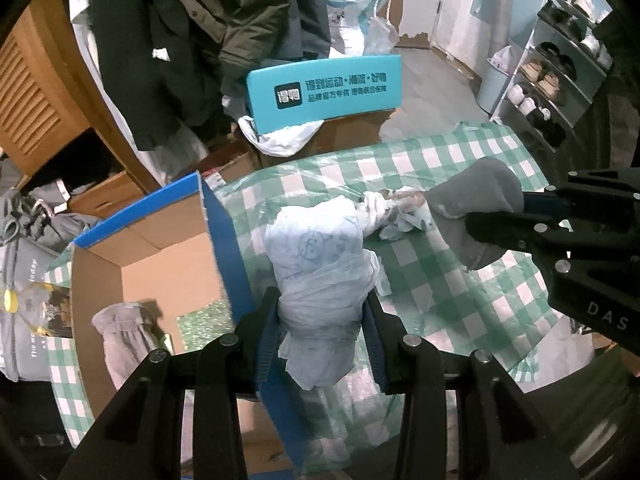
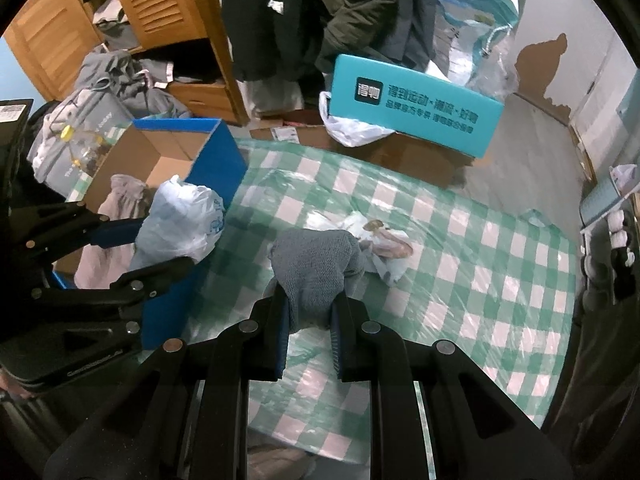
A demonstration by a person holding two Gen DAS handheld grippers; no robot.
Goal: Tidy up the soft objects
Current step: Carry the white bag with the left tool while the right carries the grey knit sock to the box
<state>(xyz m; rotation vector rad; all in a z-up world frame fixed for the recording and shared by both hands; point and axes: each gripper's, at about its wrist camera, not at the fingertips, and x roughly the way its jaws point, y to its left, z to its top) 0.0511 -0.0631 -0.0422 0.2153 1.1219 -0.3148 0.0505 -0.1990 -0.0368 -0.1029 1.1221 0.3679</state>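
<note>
The left gripper (image 1: 320,332) has its jaws clamped on a pale blue plastic-wrapped bundle (image 1: 320,264), held beside the blue-sided open cardboard box (image 1: 160,240) at the desk's left edge. The right gripper (image 2: 308,316) pinches a grey knitted sock (image 2: 316,268) above the green-checked cloth (image 2: 480,272); a crumpled white plastic bag (image 2: 384,244) lies beyond.

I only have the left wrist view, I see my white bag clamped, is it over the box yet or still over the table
Observer: In the right wrist view the bag hangs beside the blue wall of the box, at its rim.
Operator: Anything already in the box?
Observer: Yes, a pale cloth lies inside.
Operator: What is the right gripper doing?
Observer: The right gripper is shut on a grey sock, above the checked cover.
Operator: What's left on the table?
Observer: A small crumpled white piece just beyond the sock.
</note>
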